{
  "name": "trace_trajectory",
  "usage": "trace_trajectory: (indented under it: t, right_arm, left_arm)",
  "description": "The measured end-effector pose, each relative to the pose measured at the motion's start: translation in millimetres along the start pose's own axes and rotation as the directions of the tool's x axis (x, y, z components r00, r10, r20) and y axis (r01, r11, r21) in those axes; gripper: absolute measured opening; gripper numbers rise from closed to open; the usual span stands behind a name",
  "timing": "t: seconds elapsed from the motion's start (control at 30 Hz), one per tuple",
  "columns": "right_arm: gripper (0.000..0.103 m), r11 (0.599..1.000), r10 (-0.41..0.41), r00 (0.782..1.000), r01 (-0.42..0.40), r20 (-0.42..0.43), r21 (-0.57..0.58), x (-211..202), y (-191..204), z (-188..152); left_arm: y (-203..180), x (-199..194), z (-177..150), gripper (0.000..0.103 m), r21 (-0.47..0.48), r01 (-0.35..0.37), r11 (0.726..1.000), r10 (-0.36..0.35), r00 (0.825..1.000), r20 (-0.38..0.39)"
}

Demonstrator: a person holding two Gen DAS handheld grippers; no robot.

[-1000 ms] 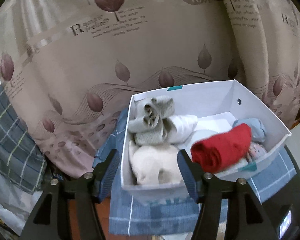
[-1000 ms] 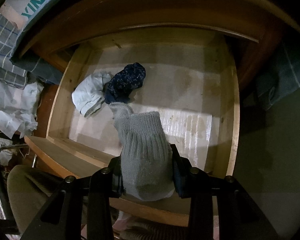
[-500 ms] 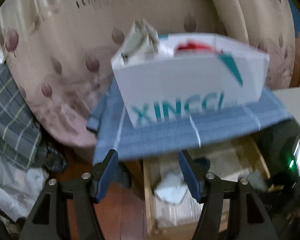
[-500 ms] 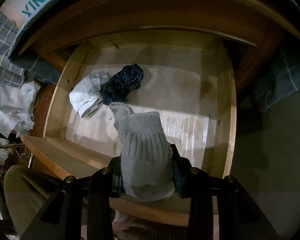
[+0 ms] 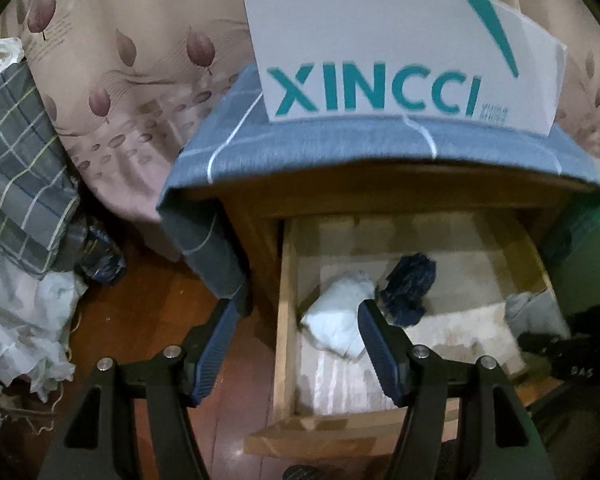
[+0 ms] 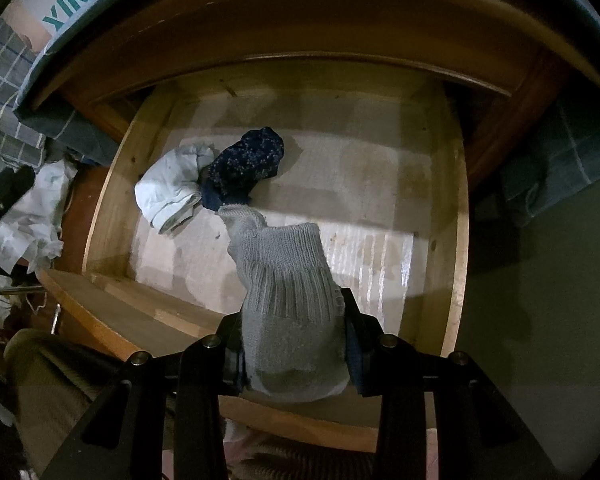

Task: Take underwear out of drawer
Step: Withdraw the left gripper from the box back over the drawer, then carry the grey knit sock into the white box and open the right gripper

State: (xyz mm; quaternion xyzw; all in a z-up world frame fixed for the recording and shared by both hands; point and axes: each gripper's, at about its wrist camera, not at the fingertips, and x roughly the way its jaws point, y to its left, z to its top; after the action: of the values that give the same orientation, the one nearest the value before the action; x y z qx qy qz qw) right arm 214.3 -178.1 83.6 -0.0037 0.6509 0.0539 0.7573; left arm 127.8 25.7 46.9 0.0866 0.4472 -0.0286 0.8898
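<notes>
While the left gripper hangs empty with jaws apart above the open drawer, only its view shows the XINCCI box. A white roll touches a navy roll inside. The right gripper clamps a grey knit piece.

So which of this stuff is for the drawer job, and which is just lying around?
For the job:
- wooden drawer
- grey knitted bundle, clamped in the right gripper
- white bundle
- dark blue bundle
- left gripper, open
- white XINCCI box

Just lying about:
- leaf-print curtain
- crumpled white paper
- plaid fabric
</notes>
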Motion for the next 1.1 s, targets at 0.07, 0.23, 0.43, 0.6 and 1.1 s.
trace_trajectory:
  t: [0.07, 0.23, 0.43, 0.6, 1.1]
  right_arm:
    - [0.035, 1.0, -0.003, 1.0, 0.003, -0.005, 0.0, 1.2, 0.1, 0.3]
    - [0.035, 1.0, -0.025, 1.0, 0.025, 0.002, -0.005, -0.2, 1.6, 1.0]
    - [0.035, 0.999, -0.047, 0.999, 0.047, 0.018, -0.015, -4.0, 3.5, 0.9]
    - [0.035, 0.999, -0.046, 0.997, 0.047, 0.054, -0.015, -11.4, 2.6, -0.3]
    - [0.035, 0.997, -0.02, 0.992, 0.029, 0.128, -0.066, -53.7, 19.5, 1.7]
  left_arm:
    - [-0.3, -1.4, -1.8, 0.065, -0.006, -0.009, 1.0, 0.009, 1.0, 0.006]
    - [-1.0, -5.3, -6.8, 0.065, -0.009, -0.039, 0.999, 0.039, 0.999, 0.026]
    - [-7.5, -10.2, -10.1, 0.065, 0.002, -0.057, 0.998, 0.057, 0.997, 0.054]
    - [-8.5, -8.0, -10.1, 0.066, 0.009, -0.039, 0.999, 0.038, 0.998, 0.048]
    - [12.6, 5.9, -12.0, 0.066, -0.141, 0.04, 0.989, -0.042, 0.999, -0.012]
